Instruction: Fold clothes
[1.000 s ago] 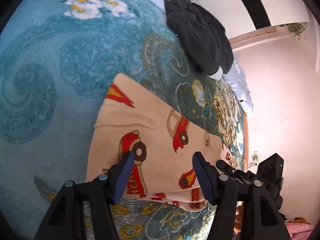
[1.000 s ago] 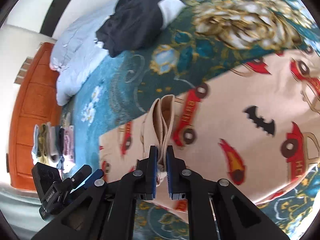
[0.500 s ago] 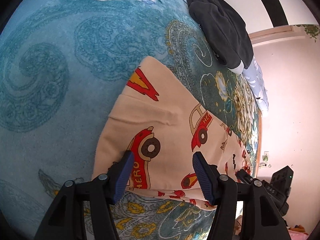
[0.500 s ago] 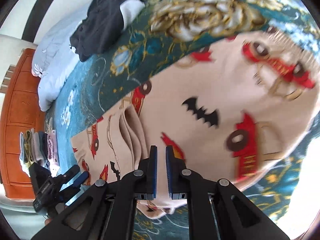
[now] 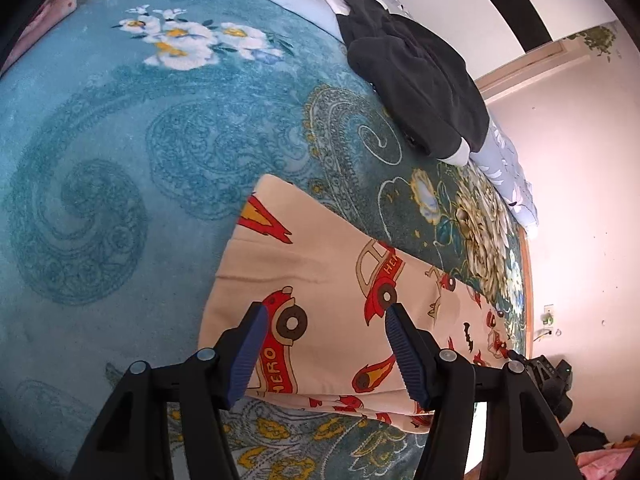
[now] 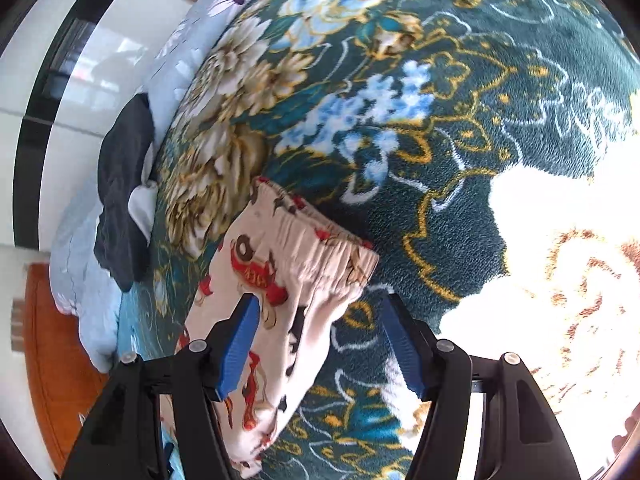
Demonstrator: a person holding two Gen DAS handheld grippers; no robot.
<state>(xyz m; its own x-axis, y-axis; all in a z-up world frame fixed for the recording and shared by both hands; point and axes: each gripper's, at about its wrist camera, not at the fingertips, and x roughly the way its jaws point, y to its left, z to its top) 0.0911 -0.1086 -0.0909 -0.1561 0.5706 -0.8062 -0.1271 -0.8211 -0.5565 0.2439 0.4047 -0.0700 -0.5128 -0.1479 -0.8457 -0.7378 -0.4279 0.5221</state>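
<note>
The left hand-held gripper point(image 5: 324, 344) hovers with its blue-padded fingers point(image 5: 248, 350) spread wide, holding nothing. Between and beneath them lies the folded end of the beige car-print pants point(image 5: 320, 292), flat on the teal floral blanket point(image 5: 100, 160) that covers the bed. Whether the pads touch the cloth cannot be told.

The right hand-held gripper point(image 6: 320, 344) is likewise wide open and empty. Its left finger point(image 6: 238, 344) overlaps the pants point(image 6: 280, 280) in the right wrist view, while its other finger sits over bare blanket point(image 6: 480, 120). The gathered elastic waistband point(image 6: 316, 232) lies just ahead of the fingers, slightly rumpled, on the dark green part of the blanket.

A dark garment point(image 5: 416, 80) with white cuffs lies crumpled farther up the bed, well apart from the pants, beside a pale blue pillow point(image 5: 512, 176).
</note>
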